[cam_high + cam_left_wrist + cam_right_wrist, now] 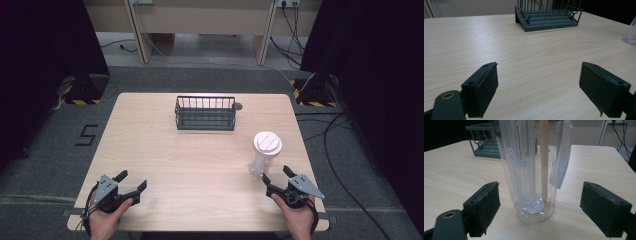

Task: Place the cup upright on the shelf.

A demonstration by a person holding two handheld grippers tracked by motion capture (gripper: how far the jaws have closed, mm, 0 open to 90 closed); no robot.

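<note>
though near, bottle (265,152) off table edge (310,165)

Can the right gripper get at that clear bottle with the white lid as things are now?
Probably yes. The right gripper is open right beside the clear bottle, which stands upright between its jaws, with nothing in the way.

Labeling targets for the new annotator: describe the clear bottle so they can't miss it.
Start at the wooden table and go to its right side, just in front of the right tongs. The bottle stands upright there, a clear cylinder with a white lid. The only other thing on the table, the dark wire rack at the far edge, is opaque and boxy.
</note>
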